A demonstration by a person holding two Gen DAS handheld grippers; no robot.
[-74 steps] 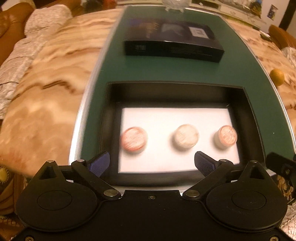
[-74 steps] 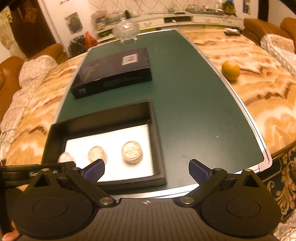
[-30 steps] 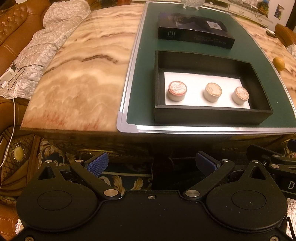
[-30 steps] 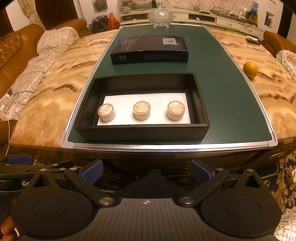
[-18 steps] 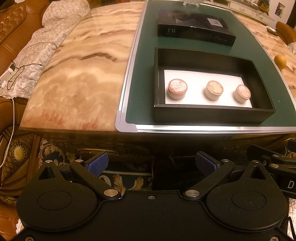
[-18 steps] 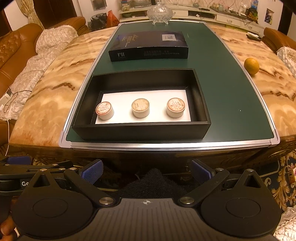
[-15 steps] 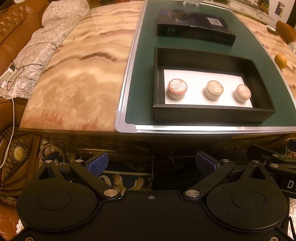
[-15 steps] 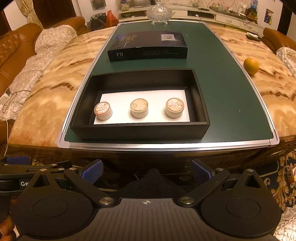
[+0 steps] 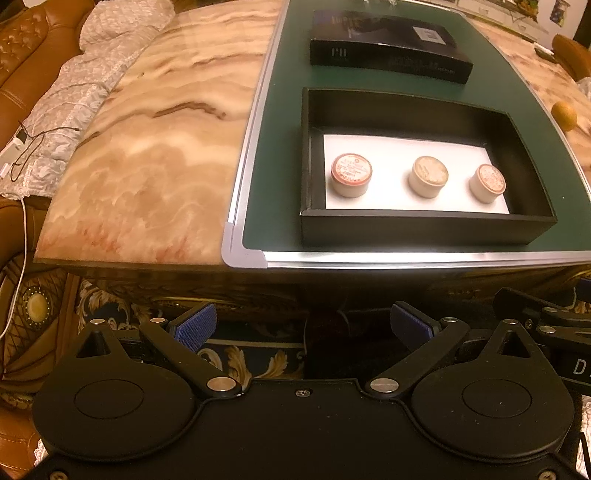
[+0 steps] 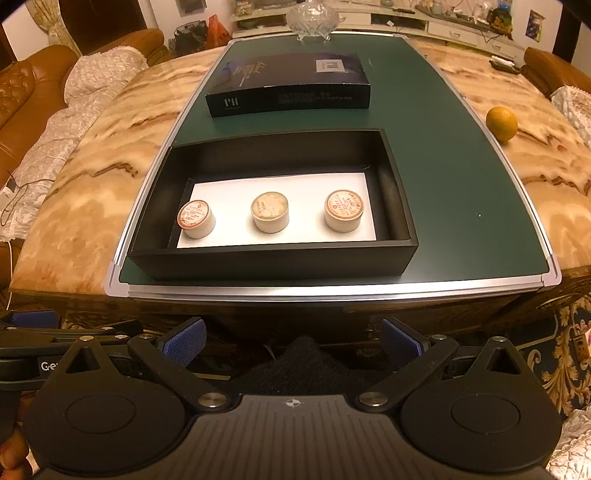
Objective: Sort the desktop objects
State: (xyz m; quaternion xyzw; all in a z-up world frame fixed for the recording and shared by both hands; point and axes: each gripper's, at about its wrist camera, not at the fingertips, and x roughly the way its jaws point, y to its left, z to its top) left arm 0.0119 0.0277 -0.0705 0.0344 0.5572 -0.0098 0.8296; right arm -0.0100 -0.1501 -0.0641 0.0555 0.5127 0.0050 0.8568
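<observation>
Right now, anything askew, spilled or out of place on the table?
Nothing spilled or damaged. The three jars stand upright in a row in the open black box. Only oddity: an orange lies alone on the marble, off the green mat. The lid box sits slightly skewed.

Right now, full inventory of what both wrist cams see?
open box: 1, black, near edge of the green mat, white liner inside
round jars: 3, white with reddish or tan lids, upright in a row on the liner, apart from each other
closed box: 1, dark with pale print, on the mat behind the open box
green mat: 1, silver-framed, on the marble table
marble table: 1, cream and tan
orange fruit: 1, on the marble to the right of the mat
glass bowl: 1, clear, at the far end of the mat
sofas: brown, with pale covers, left and far right
left gripper: jaws wide open, empty, short of the table
right gripper: jaws wide open, empty, short of the table
</observation>
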